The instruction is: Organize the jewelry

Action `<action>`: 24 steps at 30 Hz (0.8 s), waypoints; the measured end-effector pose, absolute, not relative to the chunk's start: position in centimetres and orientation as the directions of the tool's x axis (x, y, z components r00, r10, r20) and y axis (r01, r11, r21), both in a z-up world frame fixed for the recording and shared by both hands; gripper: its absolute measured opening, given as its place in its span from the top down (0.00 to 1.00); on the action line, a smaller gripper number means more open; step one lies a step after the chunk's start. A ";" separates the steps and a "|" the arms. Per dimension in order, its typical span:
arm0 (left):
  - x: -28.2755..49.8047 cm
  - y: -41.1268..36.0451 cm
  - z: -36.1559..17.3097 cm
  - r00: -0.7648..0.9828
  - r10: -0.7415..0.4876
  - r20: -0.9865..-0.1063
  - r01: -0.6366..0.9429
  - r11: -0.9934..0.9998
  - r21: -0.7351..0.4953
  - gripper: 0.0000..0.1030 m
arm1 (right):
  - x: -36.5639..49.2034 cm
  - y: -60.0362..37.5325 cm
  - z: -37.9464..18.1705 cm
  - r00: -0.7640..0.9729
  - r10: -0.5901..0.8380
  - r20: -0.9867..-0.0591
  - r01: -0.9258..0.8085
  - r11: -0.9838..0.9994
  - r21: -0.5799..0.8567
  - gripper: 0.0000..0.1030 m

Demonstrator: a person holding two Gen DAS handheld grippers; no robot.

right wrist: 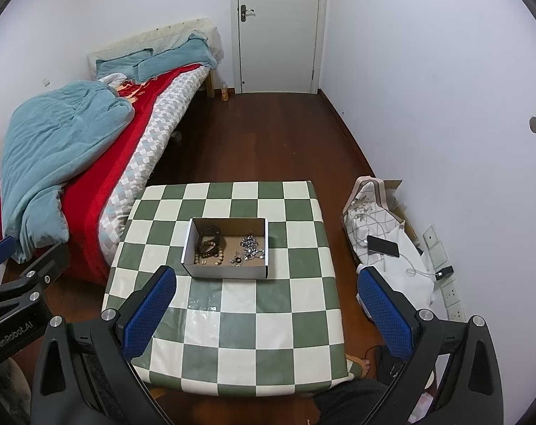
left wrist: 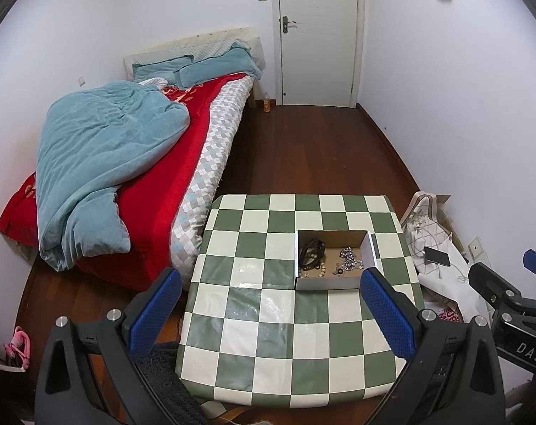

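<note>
Now | 2 tongs, left (left wrist: pixel 269 313) and right (right wrist: pixel 268 310), spread wide, empty | 1 box (right wrist: pixel 226 272) | 1 checkered table (right wrist: pixel 268 336)

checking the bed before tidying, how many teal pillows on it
2: one pillow lies at the head of the bed near the wall, the other pillow beside it toward the door. The duvet may hide more.
</note>
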State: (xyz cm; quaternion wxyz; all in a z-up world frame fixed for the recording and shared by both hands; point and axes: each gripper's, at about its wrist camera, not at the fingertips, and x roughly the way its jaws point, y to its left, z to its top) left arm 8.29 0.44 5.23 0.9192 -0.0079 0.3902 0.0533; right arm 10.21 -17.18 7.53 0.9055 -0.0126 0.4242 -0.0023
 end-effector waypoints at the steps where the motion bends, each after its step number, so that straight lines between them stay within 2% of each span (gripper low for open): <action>1: 8.3 0.5 5.2 0.689 0.090 -0.719 -0.102 0.994 0.026 0.00 | 10.2 -17.2 7.5 0.640 -0.014 -0.768 -0.006 1.000 -0.024 0.00; 24: 7.8 1.0 5.6 0.695 0.094 -0.713 -0.102 0.994 0.032 0.00 | 10.3 -17.0 7.6 0.640 -0.013 -0.769 -0.008 1.000 -0.023 0.00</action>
